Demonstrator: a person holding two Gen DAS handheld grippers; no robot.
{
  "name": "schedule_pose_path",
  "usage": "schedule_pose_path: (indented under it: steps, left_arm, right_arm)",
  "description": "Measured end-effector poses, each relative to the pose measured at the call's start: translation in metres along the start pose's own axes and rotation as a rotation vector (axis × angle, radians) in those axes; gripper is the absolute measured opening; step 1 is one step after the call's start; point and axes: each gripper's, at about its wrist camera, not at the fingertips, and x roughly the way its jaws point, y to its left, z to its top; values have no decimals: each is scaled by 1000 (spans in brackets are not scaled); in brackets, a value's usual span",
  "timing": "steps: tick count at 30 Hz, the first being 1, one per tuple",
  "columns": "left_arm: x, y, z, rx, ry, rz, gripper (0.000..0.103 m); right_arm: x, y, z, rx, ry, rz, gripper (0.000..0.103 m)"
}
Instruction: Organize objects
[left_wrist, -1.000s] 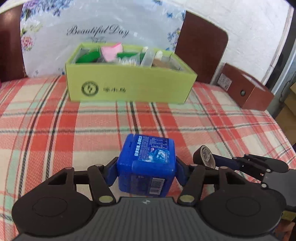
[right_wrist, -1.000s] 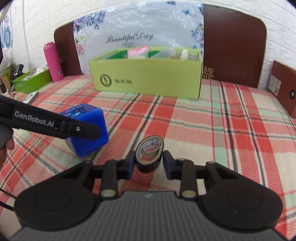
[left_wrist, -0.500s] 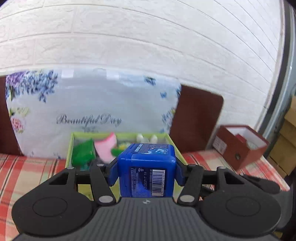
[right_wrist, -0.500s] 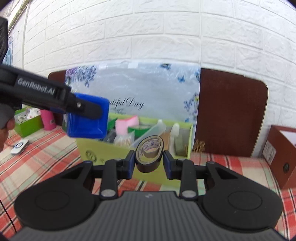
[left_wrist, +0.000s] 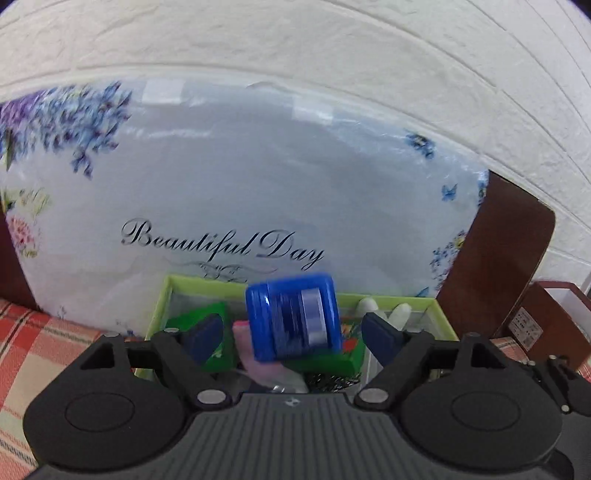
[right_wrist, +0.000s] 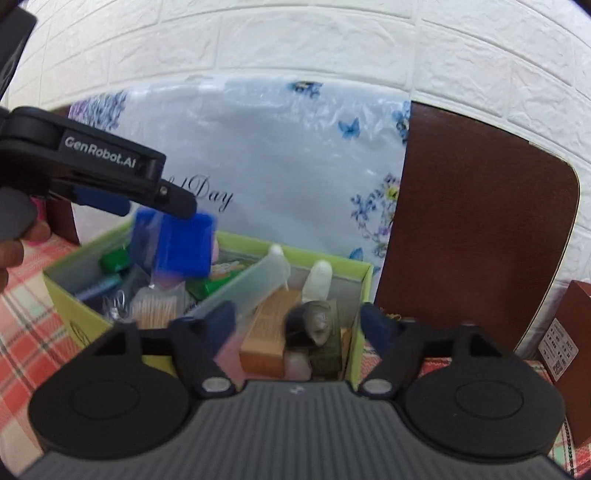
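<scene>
My left gripper is open above the green box. The blue box is blurred and free between the spread fingers, over the box's contents; it also shows in the right wrist view just below the left gripper's finger. My right gripper is open over the right end of the green box. The dark tape roll is blurred and loose between its fingers, above the items in that compartment.
The green box holds green packets, a pink item, cotton swabs, a clear divider, white bottle tips and a tan block. A flowered bag, a brown headboard and a brown box stand behind.
Both grippers have moved forward over the green box and opened. The blue box and the tape roll have left the fingers and are dropping into the box.
</scene>
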Motion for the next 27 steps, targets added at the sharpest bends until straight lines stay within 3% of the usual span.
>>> schedule_pose_path:
  steps: [2,8,14,17,19,23,27]
  left_arm:
    - [-5,7,-8,-17,6,-2,85]
    - [-37,6,-19,12,-42,13,85]
    - [-90,-1,-21,-13,-95,5,87]
    - [-128,-5,-30,-14,-137,2,92]
    - [-152,-8,-40,6,-168,-3,101]
    - [-190,-17,-64,59,-206,67,103]
    - [-202,-21,-86,79,-142,147,103]
  right_arm:
    - [-5,3,-8,-11,-18,-32,103]
    - [-21,-2,-4,64,3,-26,103]
    - [-71,7,10,69,-46,-39,103]
    - [-103,13,12,73,-68,-36,103]
    - [-122,15,12,82,-70,-38,103]
    - [-156,15,3,114,-61,-37,103]
    - [-182,20,-14,128,-36,-33,103]
